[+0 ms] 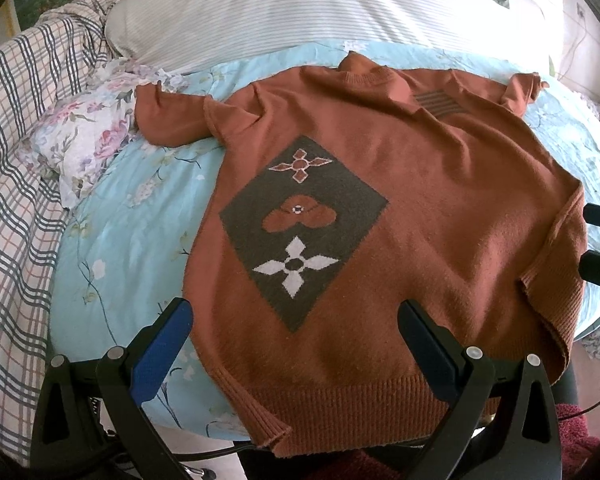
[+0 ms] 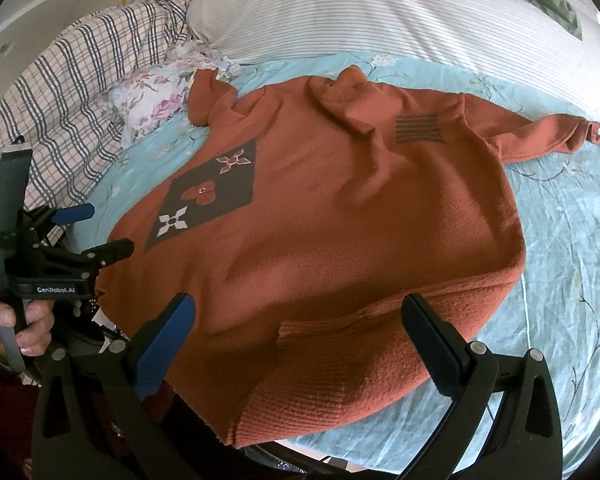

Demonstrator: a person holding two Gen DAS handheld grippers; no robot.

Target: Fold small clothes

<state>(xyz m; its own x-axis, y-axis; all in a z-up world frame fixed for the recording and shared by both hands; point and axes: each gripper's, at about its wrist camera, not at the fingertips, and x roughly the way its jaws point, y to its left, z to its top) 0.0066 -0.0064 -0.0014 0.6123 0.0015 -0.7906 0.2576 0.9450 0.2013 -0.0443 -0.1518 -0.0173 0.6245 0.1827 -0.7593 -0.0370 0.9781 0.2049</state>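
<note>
While the rust-orange sweater (image 1: pixel 420 184) lies spread front-up across the middle of both frames on the pale blue floral bed sheet (image 1: pixel 112 248), its ribbed hem (image 1: pixel 340 408) hangs over the bed's near edge at the bottom, and that overhang looks like the main hazard: a tug there could drag the whole knit off. Both the left gripper (image 1: pixel 296 344) and the right gripper (image 2: pixel 300 340) hover with jaws spread wide, holding nothing. A folded-over flap of hem (image 2: pixel 340 332) at lower centre of the right view could get trapped inside a fold. The sleeve (image 2: pixel 548 136) at the right view's upper right trails outward, and the other sleeve (image 1: pixel 172 120) lies rumpled beside a floral pillow (image 1: pixel 80 136), so uneven pulls may skew the fold.
</note>
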